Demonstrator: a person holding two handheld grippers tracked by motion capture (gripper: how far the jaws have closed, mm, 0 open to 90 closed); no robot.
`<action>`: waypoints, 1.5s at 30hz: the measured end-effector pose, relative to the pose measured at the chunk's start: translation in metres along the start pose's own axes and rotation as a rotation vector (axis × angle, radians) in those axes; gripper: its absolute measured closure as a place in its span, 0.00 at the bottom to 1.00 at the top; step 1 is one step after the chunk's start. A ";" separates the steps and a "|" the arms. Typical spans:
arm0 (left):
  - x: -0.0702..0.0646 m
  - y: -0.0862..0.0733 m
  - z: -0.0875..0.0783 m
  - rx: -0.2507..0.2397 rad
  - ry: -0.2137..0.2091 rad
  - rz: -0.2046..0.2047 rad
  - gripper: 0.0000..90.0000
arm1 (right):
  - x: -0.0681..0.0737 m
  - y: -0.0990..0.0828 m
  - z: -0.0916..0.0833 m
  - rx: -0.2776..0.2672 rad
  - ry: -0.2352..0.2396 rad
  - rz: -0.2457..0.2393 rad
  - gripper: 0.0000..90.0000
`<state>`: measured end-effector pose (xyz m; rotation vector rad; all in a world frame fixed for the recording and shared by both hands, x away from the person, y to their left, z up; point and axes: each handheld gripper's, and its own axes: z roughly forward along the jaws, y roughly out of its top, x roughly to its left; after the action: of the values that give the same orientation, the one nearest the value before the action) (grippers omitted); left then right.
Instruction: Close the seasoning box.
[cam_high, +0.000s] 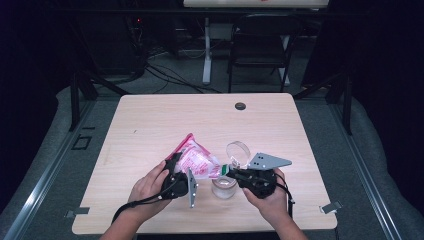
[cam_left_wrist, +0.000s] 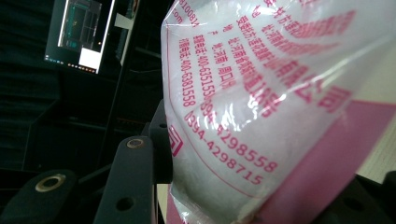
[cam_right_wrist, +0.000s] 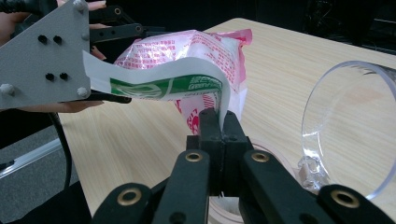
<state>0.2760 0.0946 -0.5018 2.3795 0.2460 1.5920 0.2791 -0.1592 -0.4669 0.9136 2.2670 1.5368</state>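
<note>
Both jaws grasp: left gripper (cam_high: 176, 172) the bag (cam_high: 196, 159), right gripper (cam_right_wrist: 219, 122) its strip (cam_right_wrist: 173, 79)

My left gripper (cam_high: 176, 172) sits near the table's (cam_high: 150, 125) near edge, left of centre, with the bag (cam_high: 196, 159) between its jaws, lifted off the table. My right gripper (cam_high: 231, 172) is to its right, clamping the paper strip (cam_right_wrist: 163, 81) at the bag's right end. The jar (cam_high: 224, 187) stands below the bag and between the two grippers; its lid (cam_high: 238, 151) is raised just behind it.
</note>
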 end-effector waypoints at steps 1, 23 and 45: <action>0.000 0.000 0.000 0.001 0.002 0.003 0.65 | 0.000 0.000 0.000 0.000 0.000 0.001 1.00; 0.001 0.004 -0.003 0.005 0.025 0.045 0.66 | -0.003 -0.002 0.001 0.006 -0.011 0.004 1.00; 0.002 0.006 -0.004 0.001 0.050 0.083 0.66 | -0.003 -0.002 0.001 0.004 -0.015 0.007 1.00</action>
<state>0.2730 0.0900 -0.4963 2.3814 0.1594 1.6904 0.2813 -0.1614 -0.4697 0.9322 2.2595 1.5240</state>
